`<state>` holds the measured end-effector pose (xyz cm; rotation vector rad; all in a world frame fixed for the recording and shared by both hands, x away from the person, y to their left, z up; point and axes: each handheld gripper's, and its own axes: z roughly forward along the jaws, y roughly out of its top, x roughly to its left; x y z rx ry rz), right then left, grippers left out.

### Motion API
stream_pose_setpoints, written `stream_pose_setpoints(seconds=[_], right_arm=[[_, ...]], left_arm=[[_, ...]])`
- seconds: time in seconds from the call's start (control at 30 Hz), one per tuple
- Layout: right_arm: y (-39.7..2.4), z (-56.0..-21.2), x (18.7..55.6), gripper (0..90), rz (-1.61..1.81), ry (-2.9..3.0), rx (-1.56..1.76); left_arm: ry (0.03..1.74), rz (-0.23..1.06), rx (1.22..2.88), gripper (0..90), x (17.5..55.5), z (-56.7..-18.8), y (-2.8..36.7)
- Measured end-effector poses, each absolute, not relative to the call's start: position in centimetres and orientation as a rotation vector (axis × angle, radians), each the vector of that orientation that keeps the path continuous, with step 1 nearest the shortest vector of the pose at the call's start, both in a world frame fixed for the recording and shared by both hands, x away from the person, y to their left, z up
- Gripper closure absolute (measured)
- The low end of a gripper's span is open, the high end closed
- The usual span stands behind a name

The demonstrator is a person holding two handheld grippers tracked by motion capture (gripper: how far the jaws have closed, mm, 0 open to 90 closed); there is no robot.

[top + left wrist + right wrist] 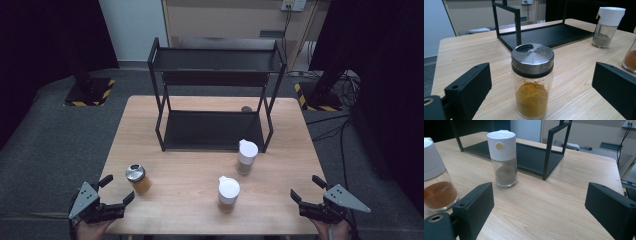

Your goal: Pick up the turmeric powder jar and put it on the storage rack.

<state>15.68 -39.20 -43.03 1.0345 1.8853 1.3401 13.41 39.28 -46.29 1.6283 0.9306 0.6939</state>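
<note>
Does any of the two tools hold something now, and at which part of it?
Nothing is held. The left tool is open with the metal-lidded jar ahead, untouched; the right tool is open over bare table.

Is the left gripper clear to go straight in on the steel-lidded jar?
Probably yes. The left gripper is open, the jar stands upright just ahead between its jaws' line, and only bare table lies between them.
</note>
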Motion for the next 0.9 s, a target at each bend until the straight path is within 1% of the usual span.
stream_pose_setpoints(seconds=[0.9], right_arm=[[-39.46, -43.09, 15.77, 8.7, 1.361, 1.883, 1.055]], left_arm=[[0.932, 0.655, 1.627, 1.4, 13.77, -46.42, 39.59]])
